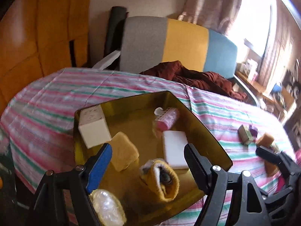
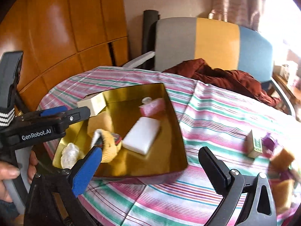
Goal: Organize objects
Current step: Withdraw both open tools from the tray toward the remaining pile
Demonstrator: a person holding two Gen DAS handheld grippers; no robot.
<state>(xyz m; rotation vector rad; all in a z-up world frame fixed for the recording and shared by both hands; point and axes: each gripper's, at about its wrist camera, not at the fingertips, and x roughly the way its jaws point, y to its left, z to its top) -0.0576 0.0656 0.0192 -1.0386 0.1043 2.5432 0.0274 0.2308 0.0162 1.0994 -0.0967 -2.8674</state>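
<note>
A gold tray sits on the striped cloth. It holds a cream box, a yellow sponge, a pink bottle, a white block, a rolled yellow sock and a clear plastic bundle. My left gripper hangs open over the tray's near side, the sock lying below its fingers untouched. My right gripper stands wide open above the tray's near right corner, nothing between its fingers. A small green-and-cream box, a purple thing and a brown sponge lie on the cloth to the right.
A striped chair back with a dark red cloth draped over the seat stands behind the table. Wooden cabinets fill the left. A person's hand holds the left gripper's handle. Bare striped cloth lies right of the tray.
</note>
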